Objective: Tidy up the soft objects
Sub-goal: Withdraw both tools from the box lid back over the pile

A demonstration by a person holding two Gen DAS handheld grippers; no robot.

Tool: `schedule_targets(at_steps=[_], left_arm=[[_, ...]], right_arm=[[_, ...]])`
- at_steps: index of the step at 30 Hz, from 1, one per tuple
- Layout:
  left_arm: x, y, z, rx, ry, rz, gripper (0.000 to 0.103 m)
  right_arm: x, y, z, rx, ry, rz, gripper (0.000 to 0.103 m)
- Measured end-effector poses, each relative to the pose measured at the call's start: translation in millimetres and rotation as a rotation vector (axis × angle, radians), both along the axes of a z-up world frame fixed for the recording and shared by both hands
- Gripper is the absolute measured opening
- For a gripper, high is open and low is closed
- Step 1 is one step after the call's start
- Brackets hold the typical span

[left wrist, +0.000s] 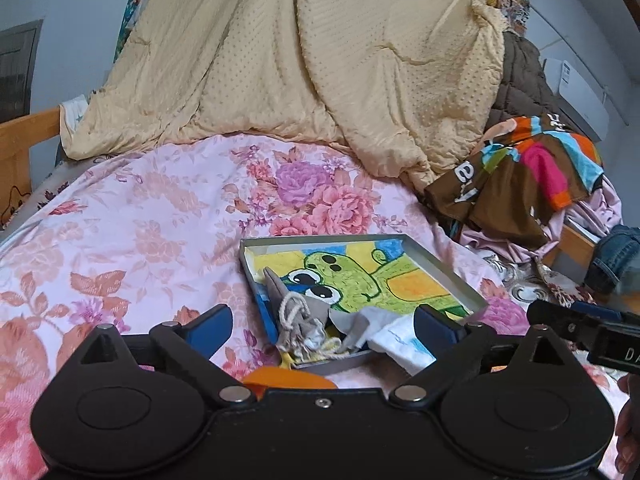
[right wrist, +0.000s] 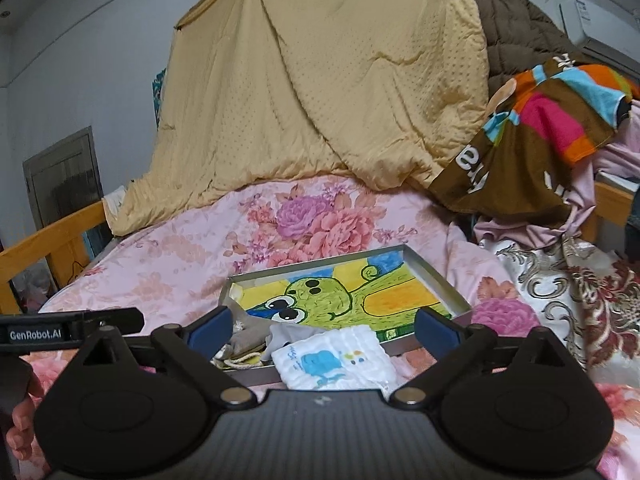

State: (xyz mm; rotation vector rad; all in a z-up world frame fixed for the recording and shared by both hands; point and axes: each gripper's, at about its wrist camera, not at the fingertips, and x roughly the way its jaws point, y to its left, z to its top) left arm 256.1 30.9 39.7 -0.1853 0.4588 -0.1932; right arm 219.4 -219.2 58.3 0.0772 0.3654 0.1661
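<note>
1. One shallow metal tray (left wrist: 448,264) lies on the floral bedsheet (left wrist: 140,220); its floor shows a green cartoon drawing (left wrist: 352,276).
2. At the tray's near end: one grey drawstring pouch (left wrist: 296,316), one grey cloth (right wrist: 284,336), and one white cloth with a blue whale print (right wrist: 334,360) draped over the near rim.
3. Left gripper (left wrist: 324,326): fingers apart, holding nothing, above the tray's near end.
4. Right gripper (right wrist: 324,326): fingers apart, empty, just above the white cloth.
5. Behind: one yellow quilt (left wrist: 300,60), one striped towel (right wrist: 540,128).
</note>
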Motion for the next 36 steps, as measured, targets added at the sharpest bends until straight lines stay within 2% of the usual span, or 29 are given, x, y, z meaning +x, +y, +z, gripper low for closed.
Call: schedule_targets(at_steps=[4,9,13,18,28,36], left_arm=[[-23.9,-4.5,1.8,0.026,-0.022,-0.006,0.098],[-53.1,-6.6,-0.6,0.008,-0.017,-0.002,0.099],[-76.3,-10.6,-2.6,0.033,-0.018,-0.003,0.099],[-102.1,-10.6,-3.3,0.026,-0.017,0.01,0.101],[-138.0,-13.1,-8.6,0.038,-0.005,0.017,0.102],[-161.9,-14.9,-17.3,0.038,0.029,0.016,0.102]], right_arm=[[-21.9,-2.1,2.1,0.004,-0.018,-0.005,0.102],[-47.1,-8.0,3.4,0.03,-0.022,-0.009,0.102],[-66.3,-13.4,2.8,0.034,-0.024,-0.014,0.102],[-85.5,-19.8,0.6,0.039,-0.015,-0.019,0.103],[-112.6,-21.2,-2.2,0.042,-0.001,0.001,0.103],[-126.4,-20.5,-9.4,0.042,0.047,-0.003,0.103]])
